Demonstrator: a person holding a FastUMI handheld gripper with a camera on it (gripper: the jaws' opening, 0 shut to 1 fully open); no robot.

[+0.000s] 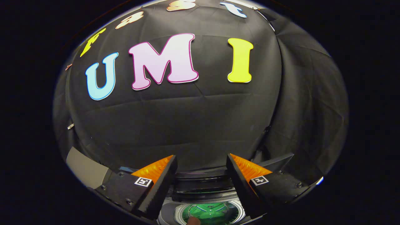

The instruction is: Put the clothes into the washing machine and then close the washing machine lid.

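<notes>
My gripper (201,161) is held high and stands open, with nothing between its fingers. Far below, seen in the gap between the fingers, is the washing machine (203,190) with its round drum opening. Inside the drum lies green cloth (211,212). A small reddish-brown bit (193,220) shows at the near edge of the drum; I cannot tell what it is. The lid looks raised at the back of the machine, dark and glossy, though little of it shows.
The booth's black cloth wall (193,125) rises straight ahead and wraps round to the right. A grey panel (84,168) sits low to the left of the left finger.
</notes>
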